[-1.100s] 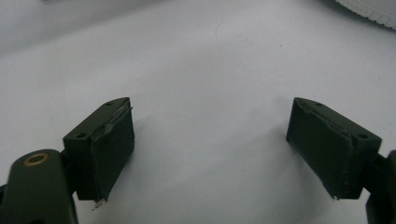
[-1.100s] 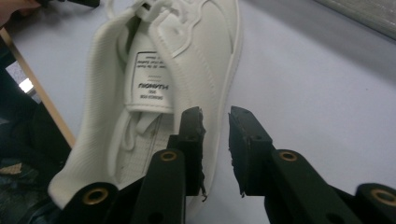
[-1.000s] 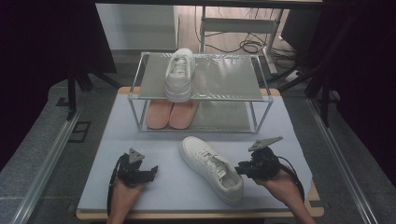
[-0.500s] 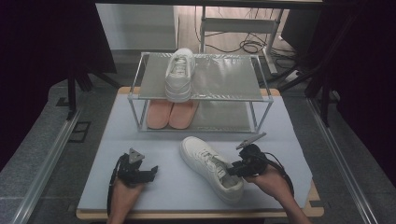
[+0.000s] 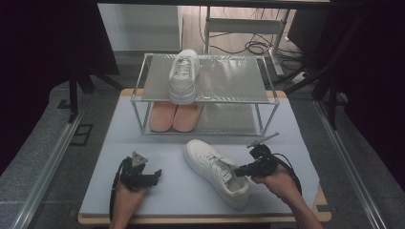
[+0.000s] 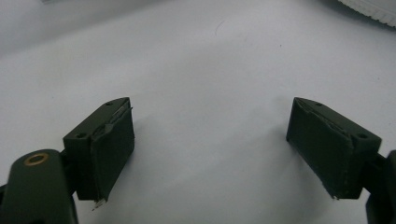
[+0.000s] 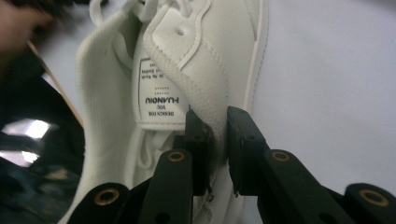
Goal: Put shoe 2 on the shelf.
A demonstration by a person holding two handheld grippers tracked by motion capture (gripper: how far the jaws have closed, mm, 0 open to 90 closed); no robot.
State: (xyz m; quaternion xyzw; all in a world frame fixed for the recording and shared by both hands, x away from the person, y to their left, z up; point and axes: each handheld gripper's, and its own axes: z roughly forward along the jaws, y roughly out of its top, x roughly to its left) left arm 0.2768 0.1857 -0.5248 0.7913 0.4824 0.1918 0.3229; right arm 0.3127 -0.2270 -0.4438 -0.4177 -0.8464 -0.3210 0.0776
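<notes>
With our right gripper [image 5: 244, 170] pinched on the side collar of the white shoe [image 5: 216, 172] lying near the middle of the table [image 5: 296, 129], we should lift it level toward the rack [image 5: 229, 78], while our left gripper [image 5: 152, 174] rests open.

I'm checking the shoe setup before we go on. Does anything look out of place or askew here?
One white sneaker lies alone at an angle on the table, away from its mate atop the rack. The right gripper is clamped on its collar. The pink pair below sits neatly.
</notes>
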